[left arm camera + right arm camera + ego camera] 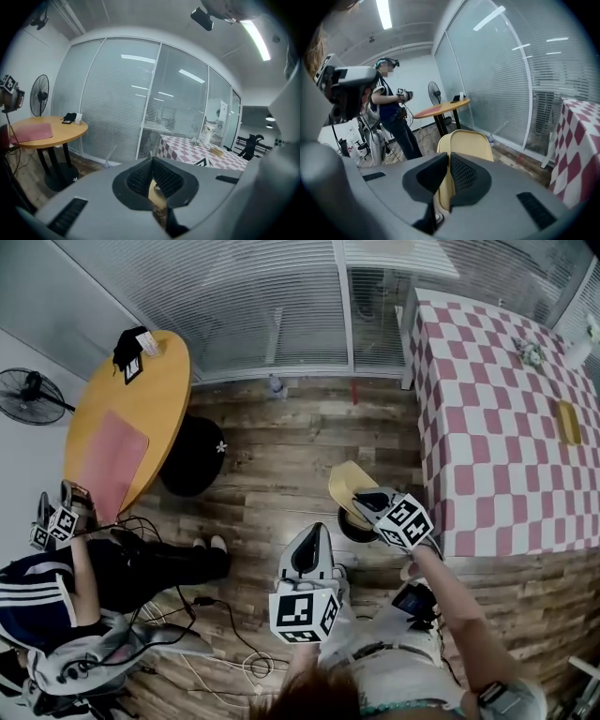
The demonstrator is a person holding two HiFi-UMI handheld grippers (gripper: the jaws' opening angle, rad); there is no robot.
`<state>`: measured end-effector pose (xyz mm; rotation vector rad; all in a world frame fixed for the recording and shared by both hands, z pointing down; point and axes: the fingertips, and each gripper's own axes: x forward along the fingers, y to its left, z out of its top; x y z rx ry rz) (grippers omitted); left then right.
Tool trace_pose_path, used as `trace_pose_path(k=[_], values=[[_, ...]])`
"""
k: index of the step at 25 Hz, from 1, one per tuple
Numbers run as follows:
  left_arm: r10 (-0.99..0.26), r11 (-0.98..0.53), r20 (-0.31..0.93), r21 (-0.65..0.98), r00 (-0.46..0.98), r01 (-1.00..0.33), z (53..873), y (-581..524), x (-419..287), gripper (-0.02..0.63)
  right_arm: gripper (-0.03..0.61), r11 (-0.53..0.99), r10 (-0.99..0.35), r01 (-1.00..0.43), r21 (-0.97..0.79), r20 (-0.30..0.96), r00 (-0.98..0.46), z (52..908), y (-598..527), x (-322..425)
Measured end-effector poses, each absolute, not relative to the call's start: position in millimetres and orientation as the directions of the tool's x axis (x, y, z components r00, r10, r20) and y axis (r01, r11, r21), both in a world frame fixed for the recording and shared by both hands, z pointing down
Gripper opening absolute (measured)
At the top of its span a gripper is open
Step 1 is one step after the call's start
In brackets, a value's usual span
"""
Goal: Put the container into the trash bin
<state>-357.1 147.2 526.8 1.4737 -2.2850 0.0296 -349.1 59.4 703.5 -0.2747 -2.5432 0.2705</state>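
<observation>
Two grippers show in the head view, both off the left edge of the checked table [497,427], above the wooden floor [281,456]. The right gripper [361,495] [446,161] is just beside the table's near corner. Its jaws are almost together, pinching the thin wall of the yellow container [345,479] [466,143] between the pads. The container stands out beyond the fingertips, tilted, in the air just off that same corner. Under it, close against the table's edge, sits a dark round shape that looks like the trash bin [354,529]. The container overlaps its far rim from above, and whether they touch I cannot tell.

The left gripper [313,535] [152,161] hangs farther from the table than the right one, on the container's other side. Its fingertips meet and grip nothing.

Well away from the checked table, across the floor, stands a round wooden table [141,390] with a pink mat [111,460] on it. Beyond that, farthest from the checked table, is a fan [33,395]. A second person [56,606] in a striped dark top is near the round table, with cables [225,643] on the floor beside them.
</observation>
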Motion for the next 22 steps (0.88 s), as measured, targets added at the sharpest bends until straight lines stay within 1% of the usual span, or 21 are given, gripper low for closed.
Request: trace_pose_path(k=[2, 5, 11, 15, 19, 20, 22], values=[[-0.865, 0.431, 0.374, 0.206, -0.336, -0.879, 536.7, 153.5, -359.7, 0.006, 0.015, 0.953, 0.264, 0.128, -0.273, 0.55, -0.792, 738.6, 65.5, -348.0], [-0.861, 0.42, 0.396, 0.201, -0.319, -0.885, 548.9, 161.6, -360.8, 0.005, 0.015, 0.937, 0.274, 0.075, -0.34, 0.588, -0.761, 787.9, 71.9, -338.6], [-0.856, 0.419, 0.408, 0.188, -0.318, -0.888, 576.1, 187.6, -386.2, 0.005, 0.015, 0.923, 0.26, -0.022, -0.385, 0.664, -0.701, 878.7, 85.8, -335.0], [-0.839, 0.436, 0.434, 0.174, -0.328, -0.883, 589.6, 202.6, -394.2, 0.006, 0.017, 0.922, 0.242, -0.07, -0.38, 0.711, -0.66, 916.4, 90.1, -327.0], [-0.821, 0.464, 0.45, 0.168, -0.351, -0.87, 596.6, 218.2, -401.1, 0.005, 0.021, 0.948, 0.188, -0.09, -0.307, 0.762, -0.62, 942.5, 85.1, -321.9], [-0.817, 0.47, 0.453, 0.168, -0.356, -0.866, 597.9, 221.5, -402.0, 0.006, 0.034, 0.952, 0.166, -0.104, -0.289, 0.769, -0.617, 946.7, 81.4, -320.6], [-0.811, 0.483, 0.458, 0.17, -0.365, -0.859, 599.1, 226.1, -402.6, 0.005, 0.153, 0.949, 0.14, -0.138, -0.282, 0.773, -0.619, 950.4, 74.3, -318.7]])
